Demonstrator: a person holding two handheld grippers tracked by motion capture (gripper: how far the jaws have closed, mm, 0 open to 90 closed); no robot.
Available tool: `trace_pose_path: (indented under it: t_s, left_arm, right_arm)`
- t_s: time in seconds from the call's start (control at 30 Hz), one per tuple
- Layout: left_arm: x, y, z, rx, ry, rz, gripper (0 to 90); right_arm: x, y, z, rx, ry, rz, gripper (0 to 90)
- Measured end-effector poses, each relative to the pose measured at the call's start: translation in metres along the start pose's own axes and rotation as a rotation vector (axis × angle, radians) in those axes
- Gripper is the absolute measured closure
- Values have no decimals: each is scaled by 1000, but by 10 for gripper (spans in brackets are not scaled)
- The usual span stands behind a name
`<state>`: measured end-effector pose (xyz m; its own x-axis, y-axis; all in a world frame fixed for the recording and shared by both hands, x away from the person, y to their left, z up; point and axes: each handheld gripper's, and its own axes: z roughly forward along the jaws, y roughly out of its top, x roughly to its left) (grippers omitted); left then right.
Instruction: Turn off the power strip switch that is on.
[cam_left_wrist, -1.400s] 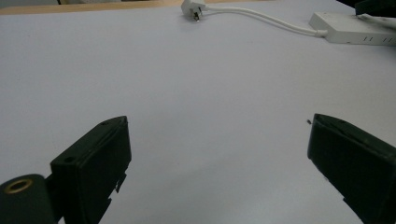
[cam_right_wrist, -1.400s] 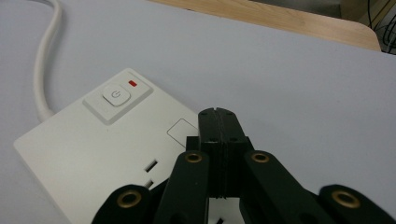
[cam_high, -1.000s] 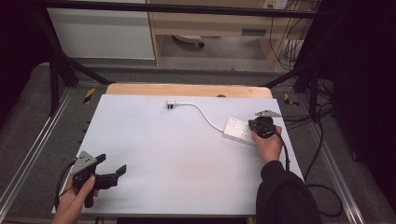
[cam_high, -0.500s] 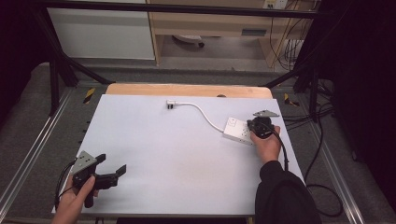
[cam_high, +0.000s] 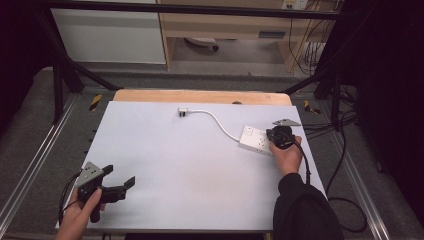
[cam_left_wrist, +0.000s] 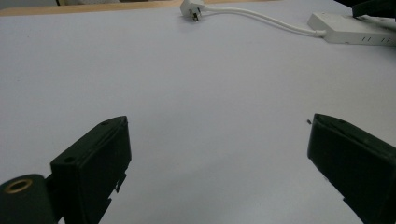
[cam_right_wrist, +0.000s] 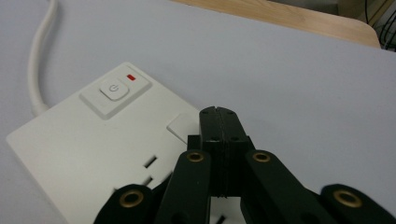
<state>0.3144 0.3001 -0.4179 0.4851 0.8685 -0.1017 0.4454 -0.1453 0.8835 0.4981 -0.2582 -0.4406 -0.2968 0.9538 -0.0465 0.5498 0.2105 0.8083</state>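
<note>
Bench (cam_high: 190, 165): white sheet over a wooden top, the wood showing as a strip along the far edge.

Power strip (cam_high: 256, 140): white, lying flat at the right side of the bench, toward the far edge. Its long axis runs from the far left to the near right in the high view. In the right gripper view the button end is at upper left, the slots run toward the bottom of the view.

Cord (cam_high: 216, 120): white, leaves the strip's far-left end and curves across the bench to the plug (cam_high: 183, 112), which lies loose near the far edge, unplugged.

Right tongs (cam_right_wrist: 219, 116): clenched, jaws pressed together with nothing between them. Tip sits over the strip's top face, just past a small square pad; contact cannot be judged. The power button (cam_right_wrist: 113, 89) lies ahead and to the left of the tip.

Left tongs (cam_high: 120, 176): released, jaws wide apart, empty, at the near-left corner of the bench, well apart from the strip. Right hand is clearly the nearer one.

Markings: power symbol on the button; small red mark (cam_right_wrist: 130, 77) beside it. No brand or lettering readable.
</note>
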Motion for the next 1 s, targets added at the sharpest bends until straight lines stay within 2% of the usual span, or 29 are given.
trace_pose_path:
  t_s: [0.03,0.13,0.23,0.33,0.57,1.0]
  left_arm:
    - [0,0,0,0,0,1,62]
    - [0,0,0,0,1,1,62]
    - [0,0,0,2,2,3,63]
    - [0,0,1,4,2,3,63]
    - [1,0,0,0,3,5,63]
    - [0,0,0,2,7,7,63]
  right_arm:
    - [-1,0,-1,5,4,6,900]
    - [0,1,-1,16,2,-16,900]
    - [-2,1,-1,12,13,10,900]
    - [-2,1,-1,9,14,15,900]
    - [2,6,-2,-17,23,5,900]
    - [6,10,-8,-51,56,19,900]
